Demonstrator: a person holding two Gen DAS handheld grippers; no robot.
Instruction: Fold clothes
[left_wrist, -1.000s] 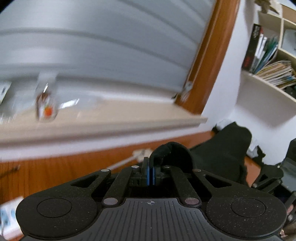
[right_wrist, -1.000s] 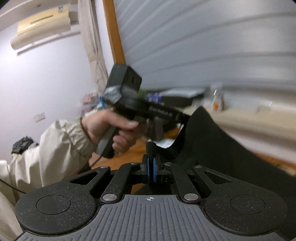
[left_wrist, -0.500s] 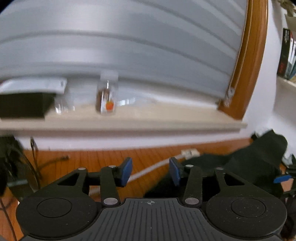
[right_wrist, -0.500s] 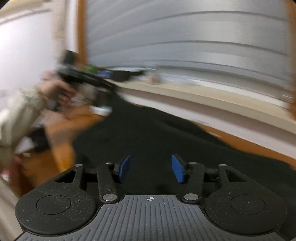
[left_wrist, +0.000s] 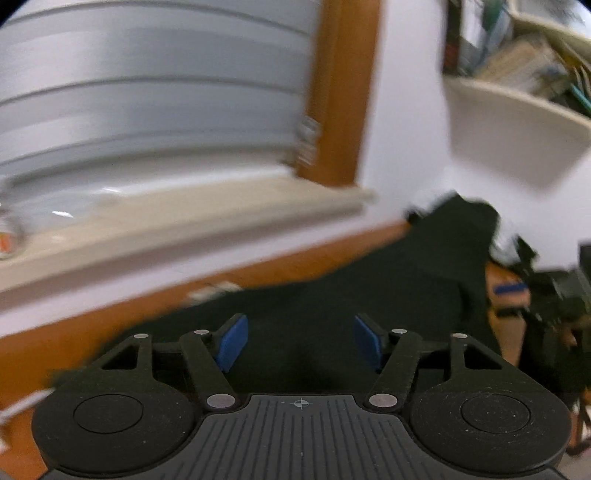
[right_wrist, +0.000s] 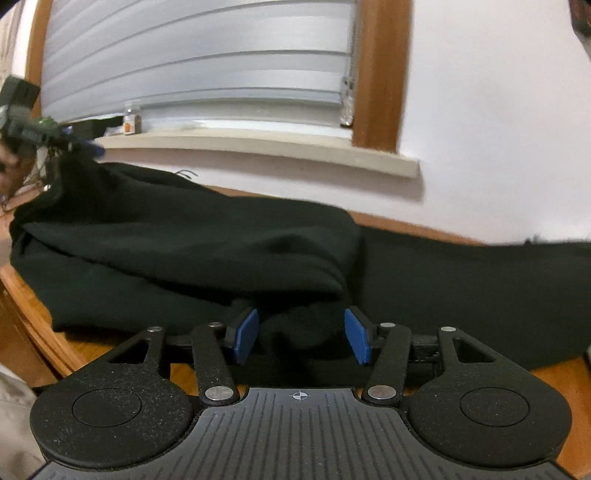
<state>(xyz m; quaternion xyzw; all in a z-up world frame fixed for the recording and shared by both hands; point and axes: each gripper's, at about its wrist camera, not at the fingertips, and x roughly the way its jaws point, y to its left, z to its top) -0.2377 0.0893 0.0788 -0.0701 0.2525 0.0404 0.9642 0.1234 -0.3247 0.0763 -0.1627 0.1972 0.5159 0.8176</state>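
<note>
Both grippers, left & right, jaws just opened, parted w/ nothing gripped, over black garment on table.

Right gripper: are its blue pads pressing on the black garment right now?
Apart. The right wrist view shows the right gripper open, a bump of the black garment between its pads, with a dark gap on each side.

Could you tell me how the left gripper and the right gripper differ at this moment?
The left gripper stands slightly wider than the right gripper. A bump of the black garment sits between the right's blue pads, while flat cloth lies beyond the left's. Both are open, jaws just opened, gripping nothing.
</note>
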